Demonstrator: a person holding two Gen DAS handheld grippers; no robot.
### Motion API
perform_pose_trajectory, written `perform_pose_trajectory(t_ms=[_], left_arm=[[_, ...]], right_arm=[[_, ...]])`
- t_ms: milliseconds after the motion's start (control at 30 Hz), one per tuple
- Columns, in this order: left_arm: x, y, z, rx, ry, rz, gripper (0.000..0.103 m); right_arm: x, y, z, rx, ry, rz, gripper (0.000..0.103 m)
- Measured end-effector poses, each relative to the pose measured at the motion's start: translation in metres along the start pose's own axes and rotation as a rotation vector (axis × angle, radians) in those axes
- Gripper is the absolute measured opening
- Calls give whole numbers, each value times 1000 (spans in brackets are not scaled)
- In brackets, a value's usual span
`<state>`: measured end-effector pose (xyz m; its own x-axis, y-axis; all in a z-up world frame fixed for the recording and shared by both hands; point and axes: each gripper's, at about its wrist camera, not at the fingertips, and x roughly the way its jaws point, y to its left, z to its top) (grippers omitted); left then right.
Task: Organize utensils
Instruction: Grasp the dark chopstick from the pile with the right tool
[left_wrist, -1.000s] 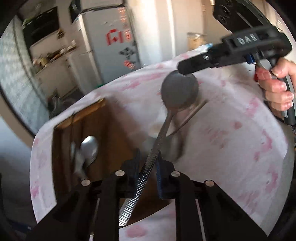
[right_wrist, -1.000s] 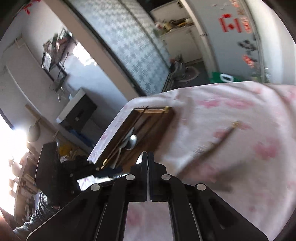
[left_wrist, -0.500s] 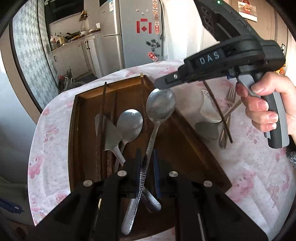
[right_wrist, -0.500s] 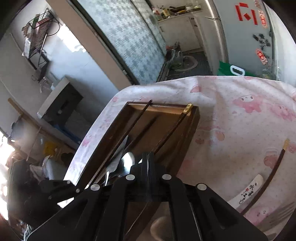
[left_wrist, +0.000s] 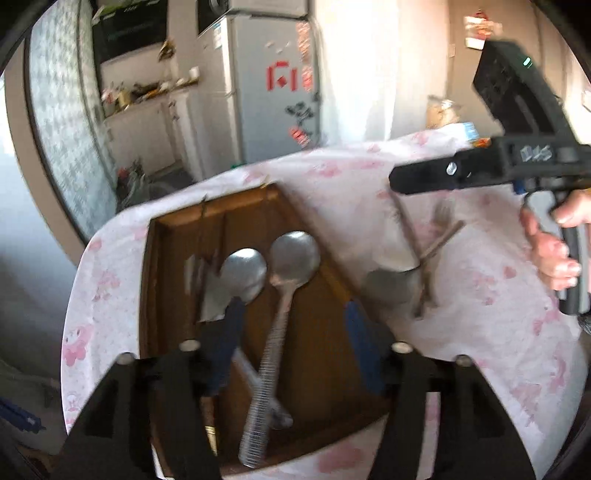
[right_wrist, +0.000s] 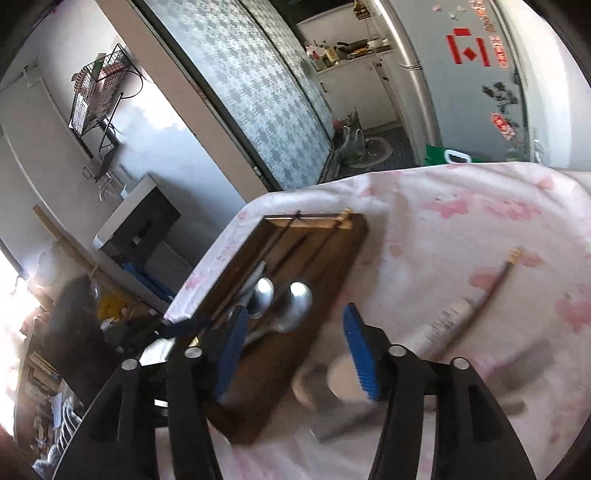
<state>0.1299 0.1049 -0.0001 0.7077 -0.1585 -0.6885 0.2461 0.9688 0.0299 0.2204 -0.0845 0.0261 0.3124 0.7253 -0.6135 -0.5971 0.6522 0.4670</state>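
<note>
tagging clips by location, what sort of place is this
Most likely a home kitchen or dining corner: a silver fridge with red stickers, a cluttered white counter, and a table under a pink-patterned cloth.

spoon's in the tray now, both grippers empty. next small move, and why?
Probably ease the right gripper down toward the white ceramic spoon on the tablecloth. Its jaws are opening with nothing between them, and that spoon, a chopstick and a fork lie outside the wooden tray. The left gripper, jaws opening, has let go of the metal spoon lying in the tray.
</note>
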Motion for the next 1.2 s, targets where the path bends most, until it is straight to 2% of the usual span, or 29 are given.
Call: perform_pose_trajectory(t_ms=[33, 133, 333, 633, 800, 833, 867, 933, 1133, 1200], left_arm=[[-4, -6, 1, 8, -7, -12, 76], [-10, -25, 1, 39, -12, -53, 80], [1, -65, -4, 106, 13, -120, 82], [25, -105, -13, 184, 56, -195, 82], [29, -110, -12, 190, 62, -200, 82], [31, -111, -12, 193, 65, -199, 79], [34, -112, -13, 196, 75, -200, 69], [41, -112, -11, 186, 97, -187, 56], [59, -111, -2, 169, 115, -147, 55], [66, -111, 1, 175, 131, -134, 51]], right_arm=[[-11, -6, -3, 4, -8, -13, 57], [-39, -26, -10, 44, -34, -55, 59], [-78, -71, -28, 140, -83, -114, 65], [-64, -104, -55, 208, -2, -148, 65], [-67, -115, -53, 259, -59, -99, 65], [-68, -115, -52, 256, -67, -90, 65], [-68, -114, -52, 250, -74, -83, 65], [-65, -112, -51, 239, -72, -73, 65], [-57, -110, -53, 225, -62, -74, 65], [-56, -111, -54, 227, -63, -72, 65]])
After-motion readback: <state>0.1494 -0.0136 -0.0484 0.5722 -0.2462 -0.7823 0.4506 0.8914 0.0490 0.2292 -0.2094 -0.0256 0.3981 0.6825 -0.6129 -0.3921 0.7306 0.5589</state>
